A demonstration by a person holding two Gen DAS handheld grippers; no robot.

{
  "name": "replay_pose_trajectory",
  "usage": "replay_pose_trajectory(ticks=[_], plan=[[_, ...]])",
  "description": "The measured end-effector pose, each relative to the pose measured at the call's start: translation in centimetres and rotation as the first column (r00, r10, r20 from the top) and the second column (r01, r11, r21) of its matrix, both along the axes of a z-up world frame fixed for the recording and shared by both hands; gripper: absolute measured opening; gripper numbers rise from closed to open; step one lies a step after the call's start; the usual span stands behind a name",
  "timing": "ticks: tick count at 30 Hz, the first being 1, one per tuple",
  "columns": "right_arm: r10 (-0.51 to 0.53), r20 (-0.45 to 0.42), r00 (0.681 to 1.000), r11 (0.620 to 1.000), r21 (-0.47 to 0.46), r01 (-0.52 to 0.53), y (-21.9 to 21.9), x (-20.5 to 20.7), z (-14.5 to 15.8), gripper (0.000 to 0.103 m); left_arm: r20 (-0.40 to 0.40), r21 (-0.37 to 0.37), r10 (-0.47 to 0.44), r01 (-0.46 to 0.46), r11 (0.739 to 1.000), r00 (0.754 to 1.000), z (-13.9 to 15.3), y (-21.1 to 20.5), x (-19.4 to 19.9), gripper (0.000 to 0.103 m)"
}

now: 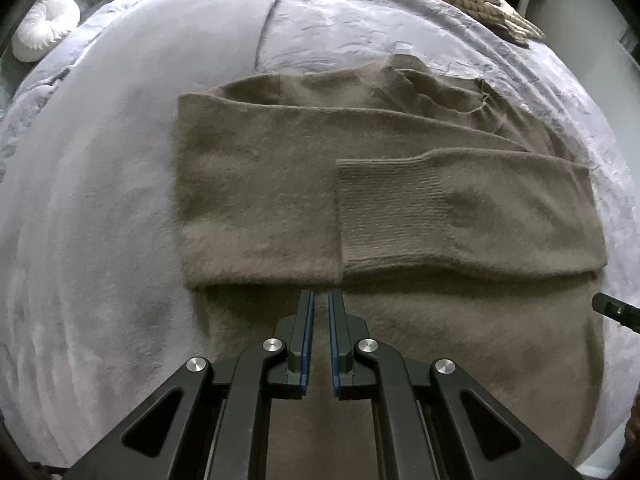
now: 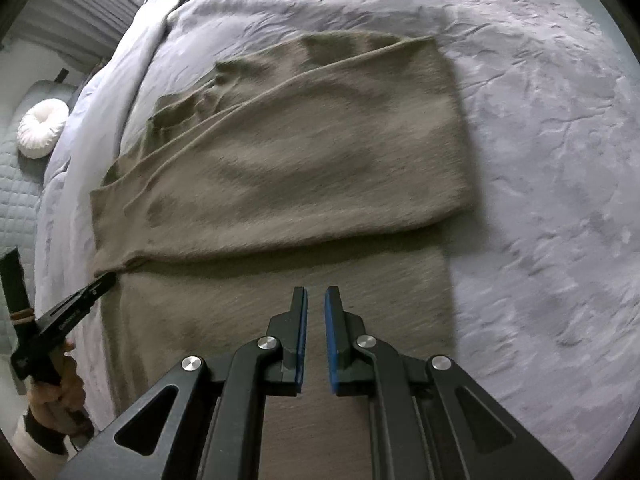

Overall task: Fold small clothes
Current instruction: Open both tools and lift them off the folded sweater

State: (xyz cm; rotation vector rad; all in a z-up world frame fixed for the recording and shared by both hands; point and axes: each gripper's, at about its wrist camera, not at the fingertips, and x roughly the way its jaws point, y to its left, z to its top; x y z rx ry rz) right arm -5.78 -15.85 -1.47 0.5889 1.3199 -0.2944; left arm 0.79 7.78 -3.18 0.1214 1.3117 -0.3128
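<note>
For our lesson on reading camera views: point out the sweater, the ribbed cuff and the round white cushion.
sweater [image 2: 280, 168]: right wrist view, on the folded body.
ribbed cuff [image 1: 384, 212]: left wrist view, on the ribbing at the sleeve end.
round white cushion [image 1: 44, 26]: left wrist view, on its pleated top.

sweater hem [image 1: 312, 432]: hidden beneath the left hand-held gripper [image 1: 320, 298], cut off by the lower edge
right hand-held gripper [image 1: 616, 312]: only a tip shows at the picture's right edge
right view: sweater blurred
</note>
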Motion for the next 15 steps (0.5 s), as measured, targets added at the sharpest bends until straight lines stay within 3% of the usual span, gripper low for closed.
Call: replay_pose_trajectory(ticks=[1,3,4,5,6,7,10,15], plan=[[0.003,-0.001,1.0,1.0,0.004,-0.003,0.4,0.0,0.0,0.021,0.011,0.012,0.003,-0.003,1.0,1.0,0.1,0.1,-0.2,0.008],[0.006,-0.001,1.0,1.0,0.001,-0.006,1.1,0.0,0.1,0.056,0.018,0.015,0.009,-0.009,1.0,1.0,0.3,0.6,-0.6,0.008],[0.007,0.003,1.0,1.0,0.0,-0.007,1.4,0.0,0.1,0.058,0.018,0.015,0.015,-0.016,1.0,1.0,0.4,0.8,-0.6,0.008],[0.009,0.007,1.0,1.0,0.0,-0.009,1.7,0.1,0.1,0.059,0.013,0.016,0.021,-0.022,1.0,1.0,0.4,1.0,-0.7,0.028],[0.013,0.008,1.0,1.0,0.001,-0.013,2.0,0.2,0.2,0.059,0.009,0.018,0.026,-0.026,0.999,1.0,0.4,1.2,-0.8,0.055],[0.017,0.004,1.0,1.0,0.002,-0.017,2.2,0.3,0.1,0.059,0.007,0.034,0.043,-0.044,0.998,0.999,0.3,1.5,-0.8,0.103],[0.024,-0.002,1.0,1.0,0.001,-0.024,2.8,0.5,0.1,0.06,0.039,0.052,0.05,-0.052,0.997,0.998,0.9,2.2,-1.1,0.102],[0.024,-0.005,1.0,1.0,-0.009,-0.024,3.4,0.7,0.1,0.079,0.022,0.071,0.067,-0.069,0.995,0.997,0.9,3.1,-1.3,0.102]])
